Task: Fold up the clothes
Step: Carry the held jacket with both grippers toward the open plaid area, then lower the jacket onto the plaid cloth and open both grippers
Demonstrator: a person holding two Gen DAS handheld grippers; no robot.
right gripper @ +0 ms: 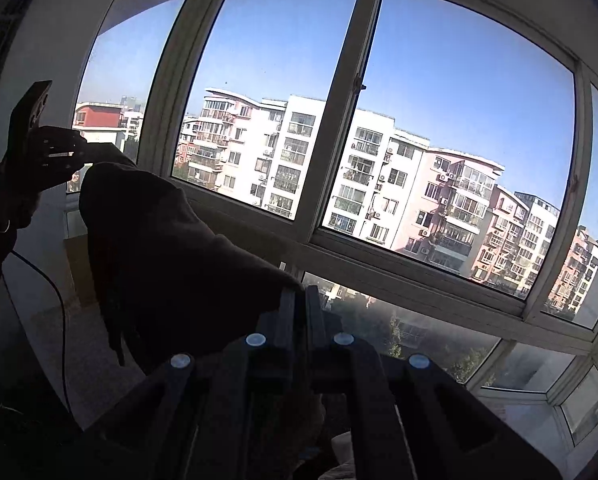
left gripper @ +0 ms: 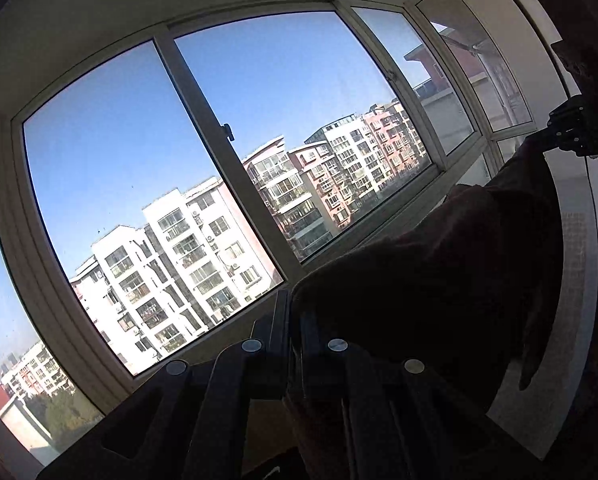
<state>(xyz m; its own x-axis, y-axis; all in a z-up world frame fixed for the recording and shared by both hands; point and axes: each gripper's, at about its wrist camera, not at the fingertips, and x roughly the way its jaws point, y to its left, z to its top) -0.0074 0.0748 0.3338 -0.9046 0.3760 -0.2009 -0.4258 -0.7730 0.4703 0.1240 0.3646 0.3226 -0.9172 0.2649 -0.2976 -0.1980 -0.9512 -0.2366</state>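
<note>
A dark brown garment (left gripper: 439, 272) hangs stretched in the air between my two grippers, held up in front of a large window. My left gripper (left gripper: 295, 300) is shut on one end of it. My right gripper (right gripper: 301, 296) is shut on the other end of the garment (right gripper: 171, 248). In the left wrist view the right gripper (left gripper: 547, 136) shows at the far right, gripping the cloth. In the right wrist view the left gripper (right gripper: 87, 150) shows at the far left, gripping the cloth. The cloth sags between them and is backlit, so its details are dark.
A wide sliding window (left gripper: 203, 120) with white frames fills both views, with apartment blocks (right gripper: 379, 184) outside. A white sill or wall (left gripper: 571, 280) runs below at the right. A thin cable (right gripper: 61, 320) hangs at the left of the right wrist view.
</note>
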